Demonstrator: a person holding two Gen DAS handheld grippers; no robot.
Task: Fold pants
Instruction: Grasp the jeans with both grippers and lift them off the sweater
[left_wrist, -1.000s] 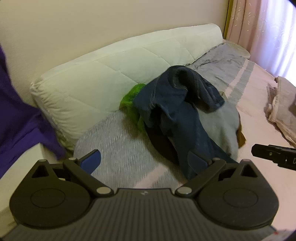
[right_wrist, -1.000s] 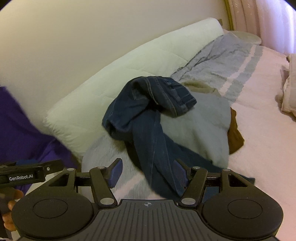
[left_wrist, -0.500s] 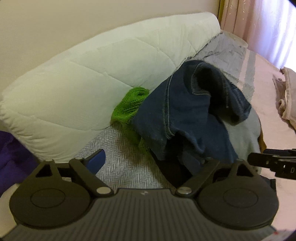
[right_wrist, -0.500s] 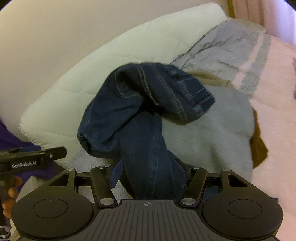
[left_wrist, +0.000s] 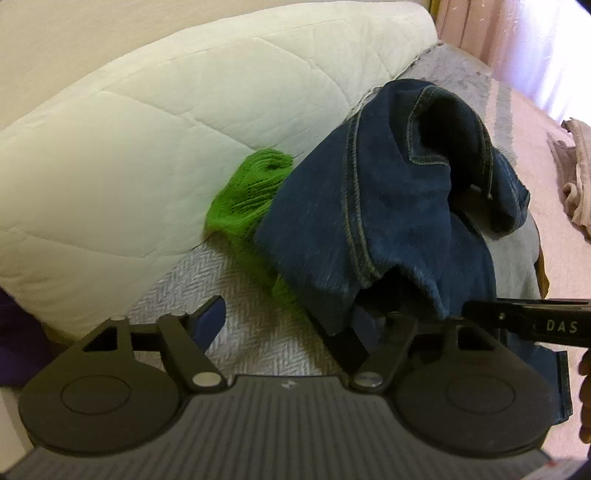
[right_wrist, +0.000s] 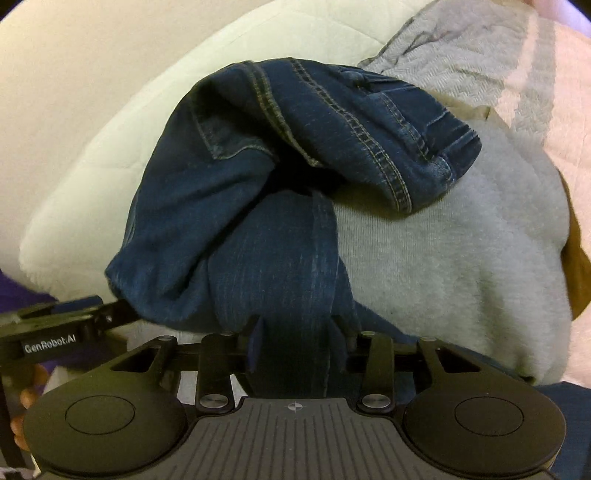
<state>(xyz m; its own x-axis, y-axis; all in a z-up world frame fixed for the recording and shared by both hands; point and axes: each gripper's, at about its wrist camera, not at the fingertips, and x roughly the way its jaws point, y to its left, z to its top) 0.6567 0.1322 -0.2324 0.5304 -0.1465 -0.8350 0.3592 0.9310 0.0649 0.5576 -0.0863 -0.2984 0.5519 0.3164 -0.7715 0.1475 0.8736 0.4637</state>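
Where jeans (right_wrist: 280, 229) heap, grey sweatshirt (right_wrist: 443, 266) beneath, green knit (left_wrist: 247, 192), pillow (left_wrist: 147, 147) behind

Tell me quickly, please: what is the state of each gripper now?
Left gripper: open, holding nothing; its right finger is under the edge of the jeans.
Right gripper: shut on the jeans leg.

Dark blue denim pants (left_wrist: 388, 221) lie crumpled in a heap on the bed (left_wrist: 258, 332) near its quilted white headboard edge, waistband flopped over on top, one leg trailing forward.
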